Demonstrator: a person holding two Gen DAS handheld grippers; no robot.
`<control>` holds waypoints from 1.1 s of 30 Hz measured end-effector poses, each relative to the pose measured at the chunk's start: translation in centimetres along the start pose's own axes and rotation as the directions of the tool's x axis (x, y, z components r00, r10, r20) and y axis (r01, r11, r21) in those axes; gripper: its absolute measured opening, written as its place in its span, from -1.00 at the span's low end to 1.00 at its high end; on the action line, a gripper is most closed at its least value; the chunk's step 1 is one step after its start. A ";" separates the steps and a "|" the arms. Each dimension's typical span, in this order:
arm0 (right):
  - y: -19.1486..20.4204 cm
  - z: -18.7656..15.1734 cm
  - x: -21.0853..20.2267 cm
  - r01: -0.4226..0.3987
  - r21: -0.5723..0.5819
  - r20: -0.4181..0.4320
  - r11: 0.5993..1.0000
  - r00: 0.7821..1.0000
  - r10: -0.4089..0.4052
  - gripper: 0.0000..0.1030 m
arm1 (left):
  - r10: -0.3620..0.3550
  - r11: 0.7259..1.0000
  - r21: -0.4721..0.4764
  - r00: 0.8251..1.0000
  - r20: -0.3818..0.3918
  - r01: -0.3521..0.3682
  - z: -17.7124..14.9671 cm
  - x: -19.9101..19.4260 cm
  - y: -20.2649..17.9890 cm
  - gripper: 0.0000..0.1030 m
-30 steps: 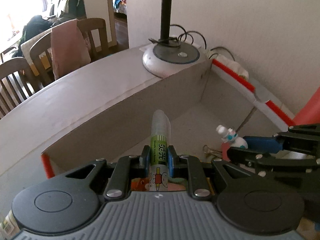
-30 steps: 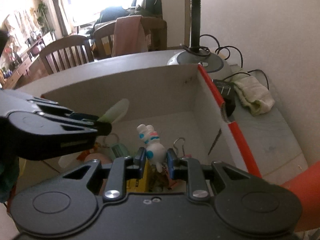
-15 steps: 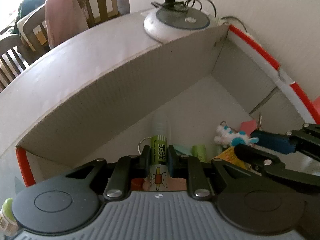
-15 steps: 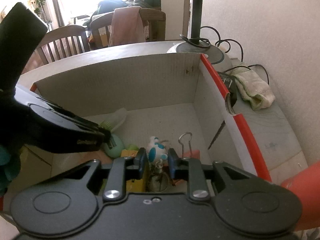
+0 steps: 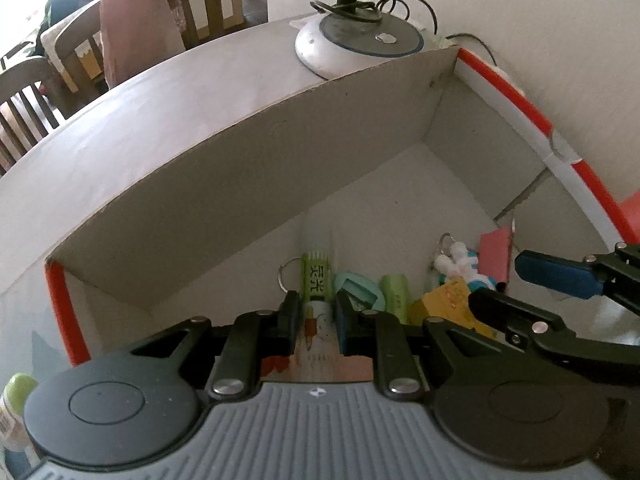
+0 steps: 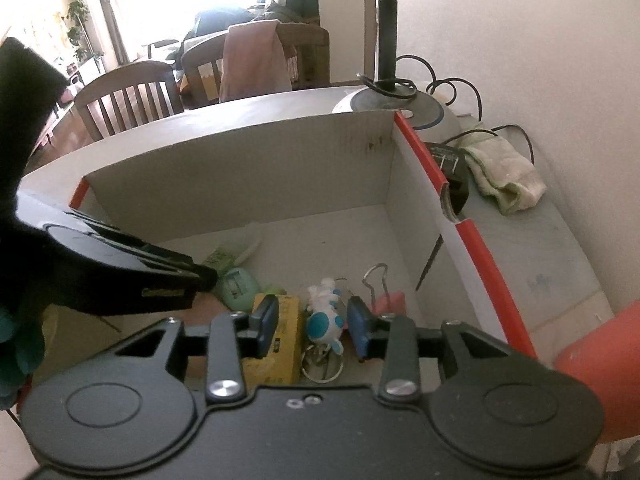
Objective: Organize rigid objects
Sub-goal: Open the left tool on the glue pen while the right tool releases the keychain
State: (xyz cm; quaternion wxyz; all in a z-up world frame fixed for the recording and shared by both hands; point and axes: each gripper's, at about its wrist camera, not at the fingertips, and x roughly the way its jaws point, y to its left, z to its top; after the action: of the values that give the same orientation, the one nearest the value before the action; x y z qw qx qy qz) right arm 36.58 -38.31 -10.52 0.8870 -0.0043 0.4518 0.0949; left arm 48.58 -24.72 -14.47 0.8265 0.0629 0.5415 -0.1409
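left gripper (image 5: 317,314) clamps the glue stick (image 5: 316,280), its tip low in the box (image 5: 248,168). right gripper (image 6: 312,326): jaws have just been opening, pads now clear of the rabbit charm (image 6: 325,316), which lies on the box floor between them, beside the yellow pack (image 6: 280,344) and pink clip (image 6: 390,300). i judge the step to be placing. next i lift the right clear, then lower and let go the glue stick in the bare far part.
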 end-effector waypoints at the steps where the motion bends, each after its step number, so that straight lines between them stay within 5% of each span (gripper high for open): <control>1: 0.0 0.0 -0.2 -0.003 0.001 0.002 1.000 1.000 0.003 -0.23 | -0.002 1.000 -0.001 1.000 0.006 0.002 -0.1 -0.3 0.0 -0.66; 33: 5.1 -2.5 -9.0 -0.116 -0.058 0.142 0.992 0.982 0.124 0.21 | -0.023 1.000 0.005 0.966 0.257 0.023 -8.2 -13.8 1.1 -0.66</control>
State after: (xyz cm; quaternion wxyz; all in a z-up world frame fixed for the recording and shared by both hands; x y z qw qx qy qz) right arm 28.52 -35.06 -4.39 0.9099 0.0079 0.3828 0.1595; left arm 36.55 -19.31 -5.28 0.8879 0.0387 0.4304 -0.1579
